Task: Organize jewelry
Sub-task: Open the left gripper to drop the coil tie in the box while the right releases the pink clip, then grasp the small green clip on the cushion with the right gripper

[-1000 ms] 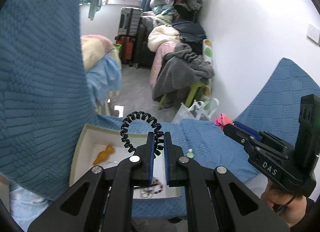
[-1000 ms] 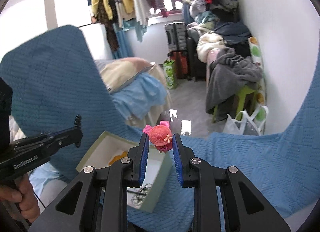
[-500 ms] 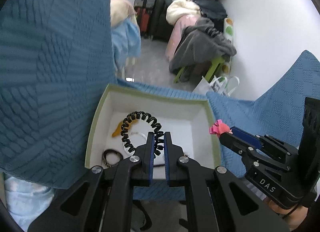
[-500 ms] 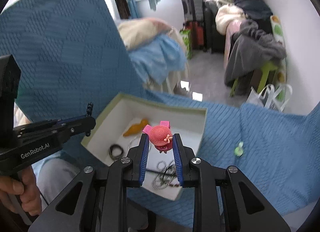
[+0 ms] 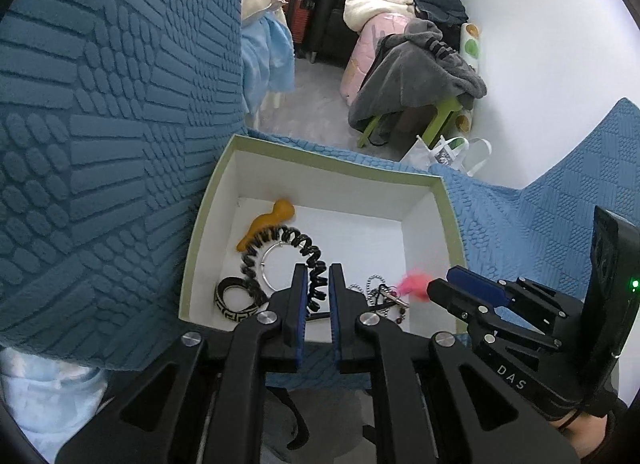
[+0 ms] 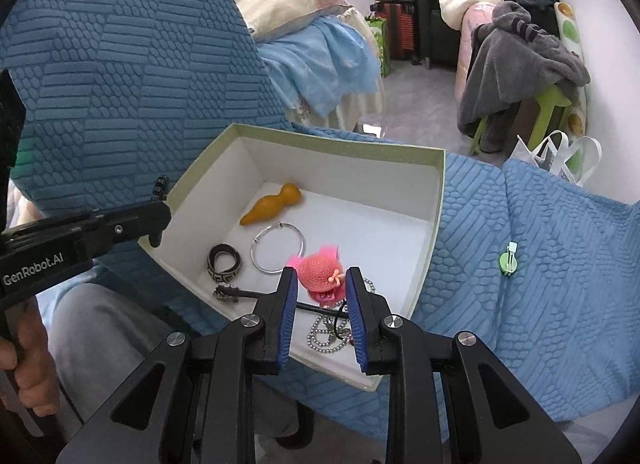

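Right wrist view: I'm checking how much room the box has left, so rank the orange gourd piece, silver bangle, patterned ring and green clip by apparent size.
1. silver bangle
2. orange gourd piece, close to the bangle in span, so unsure
3. patterned ring
4. green clip, outside the box on the blue cover

I see an open box [image 6: 436, 200], green outside and white inside, sitting on blue quilted fabric. Inside lie an orange gourd-shaped piece [image 6: 272, 206], a silver bangle [image 6: 278, 248], a patterned black band [image 6: 224, 262] and a bead chain [image 6: 326, 338]. My black spiral coil [image 5: 280, 260] and pink hat clip [image 6: 322, 274] hang above it.
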